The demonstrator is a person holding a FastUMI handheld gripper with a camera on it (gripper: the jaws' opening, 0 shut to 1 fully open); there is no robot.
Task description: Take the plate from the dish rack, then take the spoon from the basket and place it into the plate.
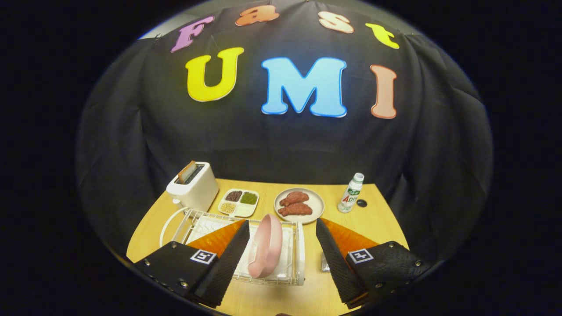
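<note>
Wooden table (377, 219), pink plate (265, 245) upright in dish rack (298, 259), between spread fingers (329, 245)

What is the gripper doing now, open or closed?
Gripper: open, holding nothing; the pink plate stands upright in the dish rack between its fingers.

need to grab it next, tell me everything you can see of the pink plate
The pink plate is matte and smooth, plastic by the look, with a raised rim. It stands on edge in the white wire rack, leaning a little, over a white tray. It sits between the fingers of the open gripper, nearer the left one; neither finger clearly touches it.
</note>
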